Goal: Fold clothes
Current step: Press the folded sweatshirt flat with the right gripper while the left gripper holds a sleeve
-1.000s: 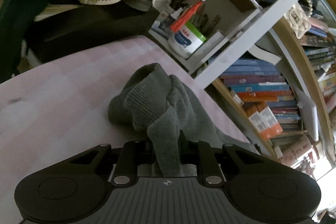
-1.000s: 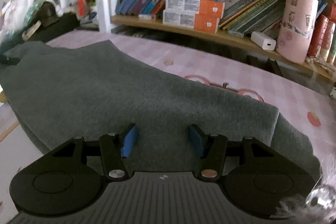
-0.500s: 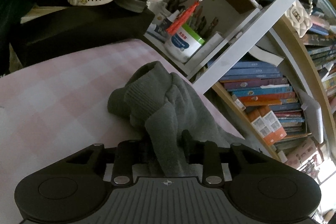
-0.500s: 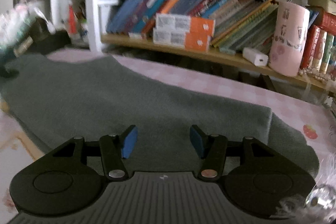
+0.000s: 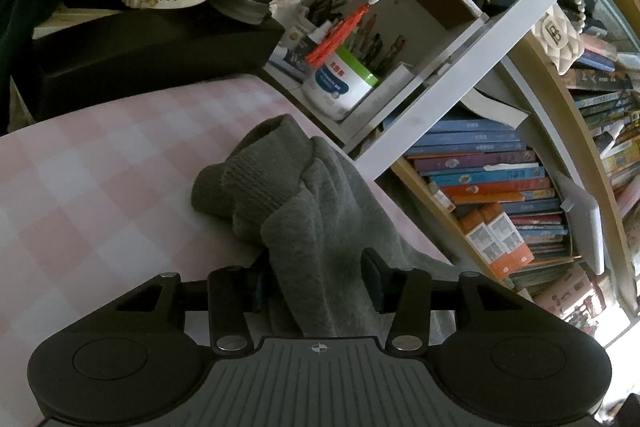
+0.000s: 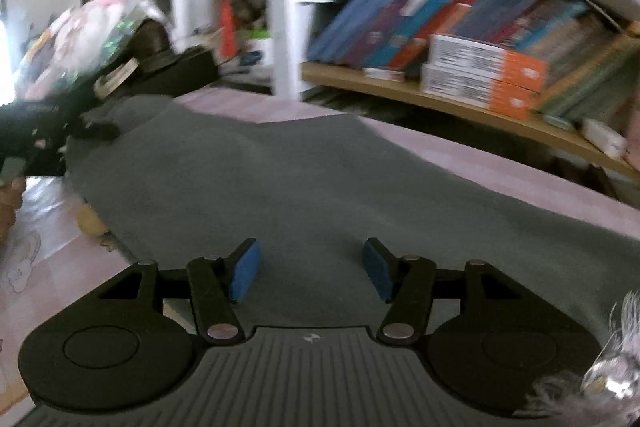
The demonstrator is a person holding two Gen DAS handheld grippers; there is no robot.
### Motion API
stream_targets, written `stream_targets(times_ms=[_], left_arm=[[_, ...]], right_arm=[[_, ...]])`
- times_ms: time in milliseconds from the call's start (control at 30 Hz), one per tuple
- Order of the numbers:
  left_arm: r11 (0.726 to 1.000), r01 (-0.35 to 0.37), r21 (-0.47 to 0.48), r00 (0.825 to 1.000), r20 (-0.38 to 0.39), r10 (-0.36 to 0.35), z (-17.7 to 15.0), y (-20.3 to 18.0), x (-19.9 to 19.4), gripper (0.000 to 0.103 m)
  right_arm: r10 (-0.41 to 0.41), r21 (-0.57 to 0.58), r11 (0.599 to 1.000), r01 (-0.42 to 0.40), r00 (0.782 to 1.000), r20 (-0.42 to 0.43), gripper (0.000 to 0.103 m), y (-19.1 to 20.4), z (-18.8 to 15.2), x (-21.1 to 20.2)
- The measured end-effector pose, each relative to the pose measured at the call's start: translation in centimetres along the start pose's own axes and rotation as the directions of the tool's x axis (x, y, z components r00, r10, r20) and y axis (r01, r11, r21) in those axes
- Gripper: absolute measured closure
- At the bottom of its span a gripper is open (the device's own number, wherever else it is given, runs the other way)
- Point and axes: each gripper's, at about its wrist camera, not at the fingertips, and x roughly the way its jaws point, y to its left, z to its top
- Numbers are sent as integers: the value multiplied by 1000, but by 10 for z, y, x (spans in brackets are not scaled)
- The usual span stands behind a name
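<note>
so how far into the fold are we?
Early. Done: the grey garment lies spread mostly flat on the pink checked cover. In hand: the left gripper has a bunched sleeve between its open jaws, grip not evident. The right gripper is open and empty above the cloth. Left: no finished fold visible; sleeve and body both need folding.

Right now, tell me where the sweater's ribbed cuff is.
Left wrist view: the ribbed cuff lies bunched on the pink checked cloth, just ahead of the left gripper, near the white bookshelf post.
</note>
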Motion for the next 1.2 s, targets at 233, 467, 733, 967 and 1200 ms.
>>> stream_targets(times_ms=[233, 467, 733, 967, 1200], left_arm=[[1000, 1, 2, 1000, 3, -1, 0, 1, 0, 57], [1000, 1, 3, 1000, 8, -1, -1, 1, 0, 62], [1000, -7, -13, 1000, 14, 7, -1, 2, 0, 69], [999, -15, -40, 1000, 17, 15, 0, 6, 0, 79], [996, 6, -91, 1000, 30, -3, 1, 14, -1, 85]], right_arm=[[24, -45, 999, -23, 999, 27, 48, 31, 15, 19], [46, -81, 996, -44, 999, 13, 48, 48, 23, 31], [36, -113, 993, -31, 998, 45, 48, 46, 20, 14], [-31, -112, 993, 37, 998, 54, 48, 15, -5, -23], [-79, -106, 991, 79, 997, 9, 48, -9, -27, -42]])
